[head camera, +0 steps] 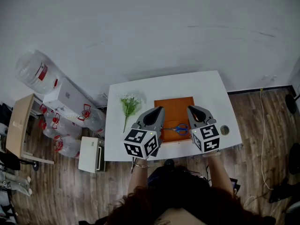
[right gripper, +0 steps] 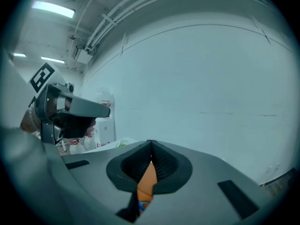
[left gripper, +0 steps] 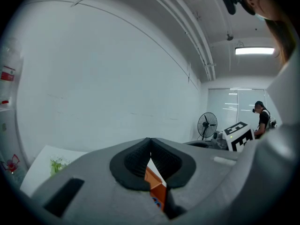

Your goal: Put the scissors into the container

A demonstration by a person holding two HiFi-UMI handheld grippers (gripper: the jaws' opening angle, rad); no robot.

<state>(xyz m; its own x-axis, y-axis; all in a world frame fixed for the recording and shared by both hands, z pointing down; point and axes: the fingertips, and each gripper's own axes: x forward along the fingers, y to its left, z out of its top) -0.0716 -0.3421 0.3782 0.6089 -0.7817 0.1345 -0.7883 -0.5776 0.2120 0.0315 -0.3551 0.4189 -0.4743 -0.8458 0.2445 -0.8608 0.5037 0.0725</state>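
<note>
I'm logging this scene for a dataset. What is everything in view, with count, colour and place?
table: one, white, against the wall.
container: one, orange, flat, mid-table.
scissors: one pair, blue handles, at the container's near edge, between the grippers.
flower sprig: one, green with white blooms, on the table left of the container.
round object: one, small, dark, near the table's near right corner; too small to identify.
water jugs: several, clear with red labels, on the floor at left.
boxes: two, white, on the floor at left.
left gripper: one, grey, jaws shut, empty, over the table's near side.
right gripper: one, grey, jaws shut, empty, beside it.
</note>
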